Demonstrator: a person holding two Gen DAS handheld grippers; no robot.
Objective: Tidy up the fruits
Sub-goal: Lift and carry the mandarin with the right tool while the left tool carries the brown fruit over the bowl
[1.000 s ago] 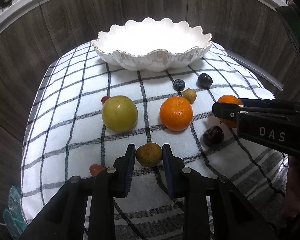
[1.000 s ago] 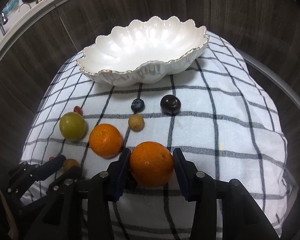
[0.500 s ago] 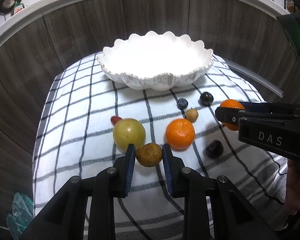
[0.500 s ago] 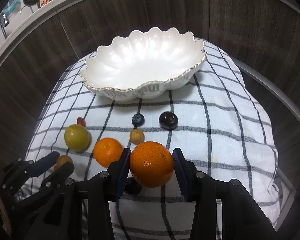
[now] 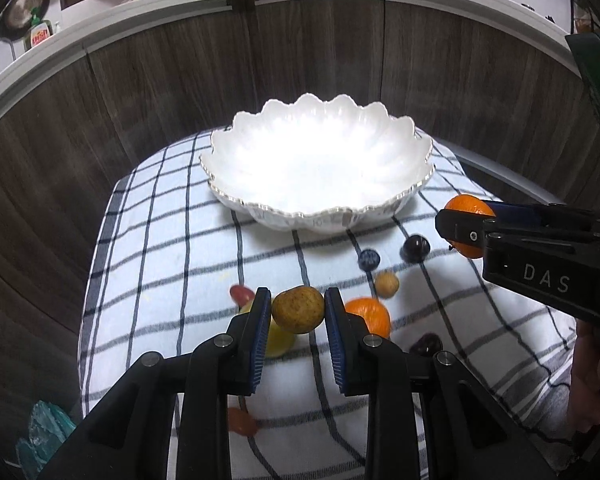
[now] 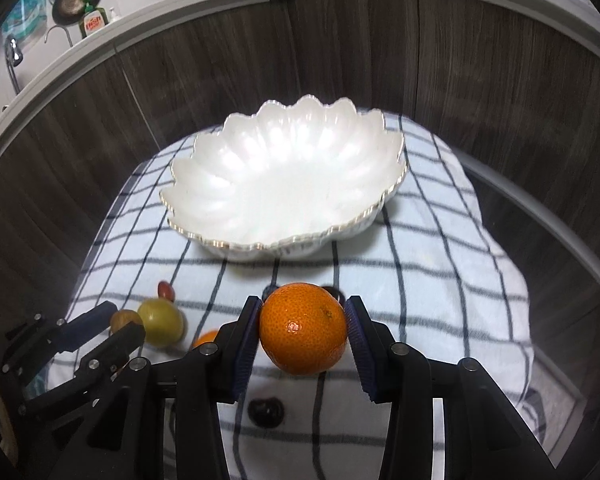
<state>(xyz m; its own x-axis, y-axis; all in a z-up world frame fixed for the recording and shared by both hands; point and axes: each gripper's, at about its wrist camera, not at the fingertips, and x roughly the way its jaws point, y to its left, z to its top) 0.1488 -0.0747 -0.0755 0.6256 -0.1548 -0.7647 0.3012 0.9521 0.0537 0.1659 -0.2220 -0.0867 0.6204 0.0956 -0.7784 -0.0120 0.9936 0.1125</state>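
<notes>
2 fruits are held above the checked cloth (image 5: pixel 172 240): a brown-yellow fruit (image 5: pixel 298 309) sits between the jaws of the left gripper (image 5: pixel 298 316), which press on both its sides, and a large orange (image 6: pixel 303 329) is clamped the same way in the jaws of the right gripper (image 6: pixel 303 336). Beyond them stands a white scalloped bowl (image 5: pixel 414 160) with nothing in it. On the cloth between bowl and grippers lie a smaller orange (image 5: pixel 370 314), a yellow-green fruit (image 6: pixel 161 321), a blueberry (image 5: pixel 369 259), a dark plum (image 5: pixel 415 248), a small tan fruit (image 5: pixel 387 284) and a red berry (image 5: pixel 240 294).
</notes>
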